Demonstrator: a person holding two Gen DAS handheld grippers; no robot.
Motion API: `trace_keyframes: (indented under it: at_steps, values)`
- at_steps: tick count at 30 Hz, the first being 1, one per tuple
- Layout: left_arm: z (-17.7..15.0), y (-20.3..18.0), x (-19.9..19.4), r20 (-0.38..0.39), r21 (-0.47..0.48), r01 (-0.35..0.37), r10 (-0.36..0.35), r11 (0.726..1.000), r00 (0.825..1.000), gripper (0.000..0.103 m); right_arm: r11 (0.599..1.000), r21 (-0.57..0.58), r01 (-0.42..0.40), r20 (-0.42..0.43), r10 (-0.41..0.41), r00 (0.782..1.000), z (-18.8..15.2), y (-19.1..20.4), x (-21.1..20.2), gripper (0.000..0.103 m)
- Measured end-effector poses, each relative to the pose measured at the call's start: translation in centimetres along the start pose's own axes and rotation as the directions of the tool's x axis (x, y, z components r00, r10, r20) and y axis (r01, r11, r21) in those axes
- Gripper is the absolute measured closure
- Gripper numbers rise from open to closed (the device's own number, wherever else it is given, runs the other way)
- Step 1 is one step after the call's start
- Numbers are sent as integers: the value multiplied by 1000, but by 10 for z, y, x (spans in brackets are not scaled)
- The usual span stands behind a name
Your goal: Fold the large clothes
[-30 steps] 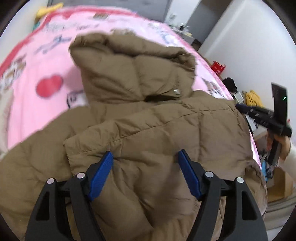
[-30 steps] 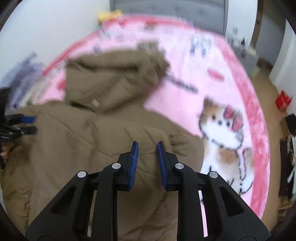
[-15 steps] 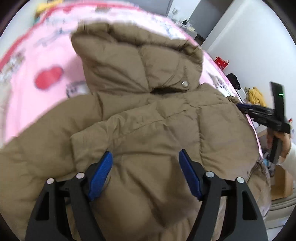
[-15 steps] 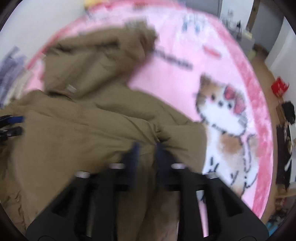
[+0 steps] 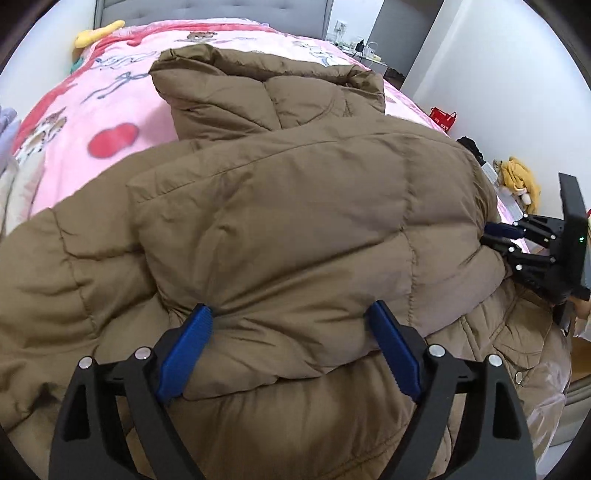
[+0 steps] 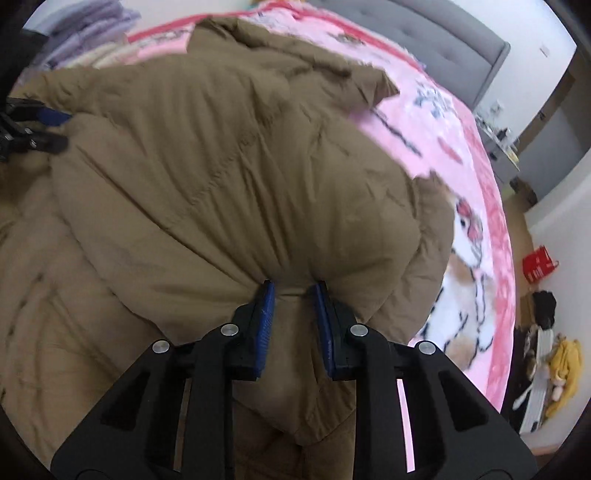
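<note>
A large brown puffer jacket (image 5: pixel 295 221) lies on a pink bed, its hood (image 5: pixel 266 88) toward the headboard; it also fills the right wrist view (image 6: pixel 221 166). My left gripper (image 5: pixel 291 317) is wide open, its blue pads on either side of a bulging fold of the jacket. My right gripper (image 6: pixel 291 291) is shut on a pinch of jacket fabric and holds a folded-over part of it. The right gripper also shows at the jacket's right edge in the left wrist view (image 5: pixel 498 236). The left gripper shows at the left in the right wrist view (image 6: pixel 40 125).
The pink cartoon blanket (image 5: pixel 92 110) covers the bed, with a grey headboard (image 6: pixel 443 40) behind. Folded clothes (image 6: pixel 85 22) lie at the bed's far left. A red bag (image 6: pixel 539 264) and yellow plush toy (image 6: pixel 565 373) sit on the floor to the right.
The right gripper has closed on the jacket and pulled a section over the body. The left gripper moved forward onto the fold and stayed open. The hood's snap is now hidden.
</note>
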State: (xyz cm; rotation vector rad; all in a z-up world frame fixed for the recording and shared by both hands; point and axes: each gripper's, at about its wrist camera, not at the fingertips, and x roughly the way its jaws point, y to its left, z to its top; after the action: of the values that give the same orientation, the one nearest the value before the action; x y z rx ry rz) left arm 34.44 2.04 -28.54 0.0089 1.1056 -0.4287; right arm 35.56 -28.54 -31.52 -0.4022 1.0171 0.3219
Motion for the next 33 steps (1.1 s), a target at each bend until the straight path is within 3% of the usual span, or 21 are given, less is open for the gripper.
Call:
trace_keyframes:
  at_steps: [6,8,11,14,16,18,20,24,27,29,33]
  values:
    - [-1,-2,4,3,7,-20,20,1000,1000,16,1000,-4,8,-23,-8,1000,3,3,-1,79]
    - [-1,-1,-7,23,-32,-25,25,999,999,16,999,36,7,14,-8,1000,4,-2,-17,67]
    - [-7,8,-31,88,-131,1,10,991,996,5,996,72,-46,145,35,989,4,-2,-58,35]
    - [-25,23,-60,170,-297,33,18,954,985,5,996,62,-64,205,50,977,12,10,-89,28]
    - [-48,36,-85,221,-449,67,38,891,975,5,996,58,-69,233,54,971,21,22,-105,15]
    - [-67,43,-103,234,-540,61,80,840,969,5,996,42,-81,269,67,961,33,43,-120,12]
    - [-97,46,-128,199,-643,-35,212,765,957,5,994,28,-102,288,90,953,45,65,-130,11]
    - [-155,42,-169,185,-705,-121,345,699,920,5,993,-6,-117,302,113,947,68,114,-141,8]
    - [-205,40,-194,175,-761,-99,351,641,920,5,984,-32,-173,299,175,938,83,144,-149,8]
    - [-234,43,-209,175,-813,-78,370,578,913,5,977,-41,-210,305,213,928,91,160,-155,8]
    - [-305,54,-237,176,-930,0,443,369,879,5,961,-78,-265,286,276,918,106,186,-165,8]
